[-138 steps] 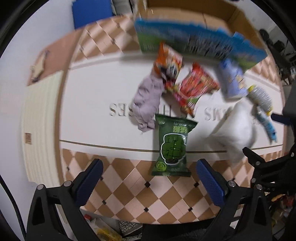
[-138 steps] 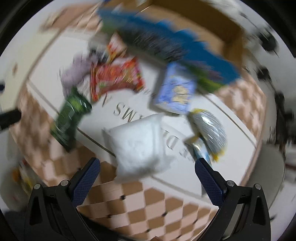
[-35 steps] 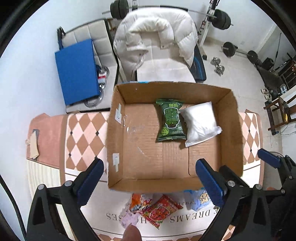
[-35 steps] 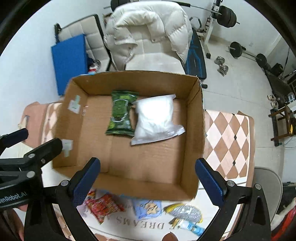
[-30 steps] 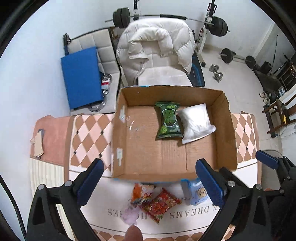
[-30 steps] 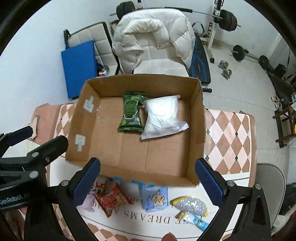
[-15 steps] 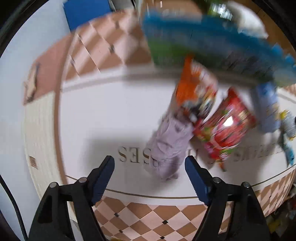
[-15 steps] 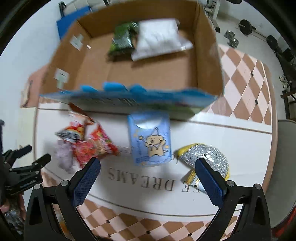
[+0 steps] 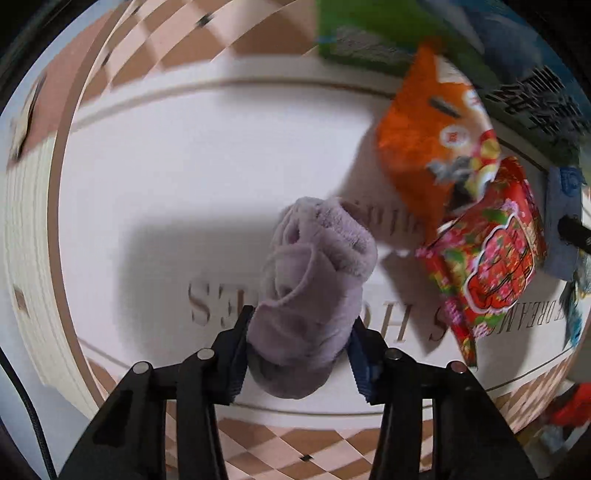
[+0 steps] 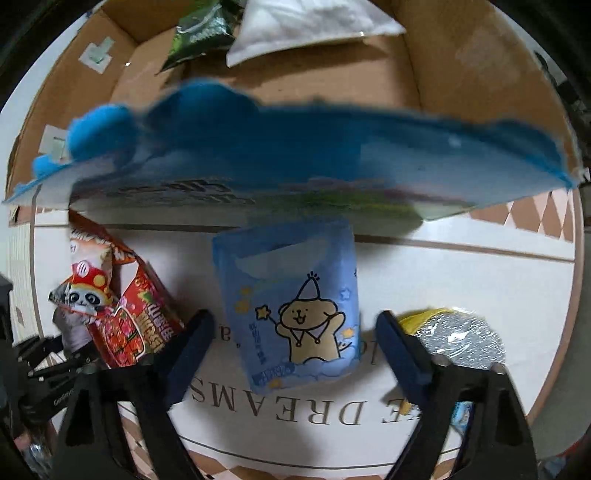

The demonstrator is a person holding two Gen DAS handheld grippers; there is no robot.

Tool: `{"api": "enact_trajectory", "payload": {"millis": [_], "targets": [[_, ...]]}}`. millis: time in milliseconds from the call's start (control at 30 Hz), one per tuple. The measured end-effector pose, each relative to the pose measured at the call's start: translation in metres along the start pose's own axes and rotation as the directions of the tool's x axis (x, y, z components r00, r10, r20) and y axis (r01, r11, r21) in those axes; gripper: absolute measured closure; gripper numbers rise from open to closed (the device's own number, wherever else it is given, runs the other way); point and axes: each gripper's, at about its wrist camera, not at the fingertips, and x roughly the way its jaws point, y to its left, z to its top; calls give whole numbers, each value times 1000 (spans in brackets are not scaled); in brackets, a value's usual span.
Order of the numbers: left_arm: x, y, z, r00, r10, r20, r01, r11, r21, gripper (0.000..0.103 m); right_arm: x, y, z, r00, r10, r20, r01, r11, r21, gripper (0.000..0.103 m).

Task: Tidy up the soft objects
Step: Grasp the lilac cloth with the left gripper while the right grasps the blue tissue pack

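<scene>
My left gripper [image 9: 299, 332] is shut on a crumpled lilac cloth [image 9: 314, 288] that lies on the white table mat. An orange snack bag [image 9: 432, 147] and a red snack bag [image 9: 487, 262] lie to its right. My right gripper [image 10: 291, 350] is open, its fingers on either side of a light blue pack with a cartoon bear [image 10: 295, 314], not touching it. Behind that stands a cardboard box [image 10: 461, 74] with a blue printed front flap [image 10: 295, 158]. Inside the box lie a green snack bag [image 10: 199, 33] and a white pillow pack [image 10: 310, 26].
A silver and yellow pack [image 10: 458, 339] lies right of the blue pack. The red snack bag [image 10: 140, 328] and a panda-print bag [image 10: 88, 280] lie to its left, with the left gripper's black frame [image 10: 44, 369] beyond. The mat [image 9: 184, 166] has a checkered border.
My left gripper has come down and closed on the lilac cloth. My right gripper has dropped closer to the table and now straddles the blue bear pack.
</scene>
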Motion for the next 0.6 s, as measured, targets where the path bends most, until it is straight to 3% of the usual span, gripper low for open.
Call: {"api": "enact_trajectory", "payload": {"millis": [133,367,433,500,600], "targets": [[5,7,-22,1000,7,-7,-7,999,-54,59,4,-4,-14,1000,-8,-17,8,1000,20,49],[10,-10,-55,1000,-19,-10,18,998,-53,59,4,-8,-95,993,-28,-113,32,999,33,51],[18,-17,-56,999,-25,-25,24,999,-46,59,12,-9,-118,987,-8,-161,15,999,43,49],[23,-12,-50,999,-18,-28,17,999,-42,58,20,-9,-132,981,4,-193,2,1000,31,33],[25,-13,-45,1000,-10,-21,10,1000,-20,58,22,-16,-140,984,42,-175,-33,998,53,25]]}}
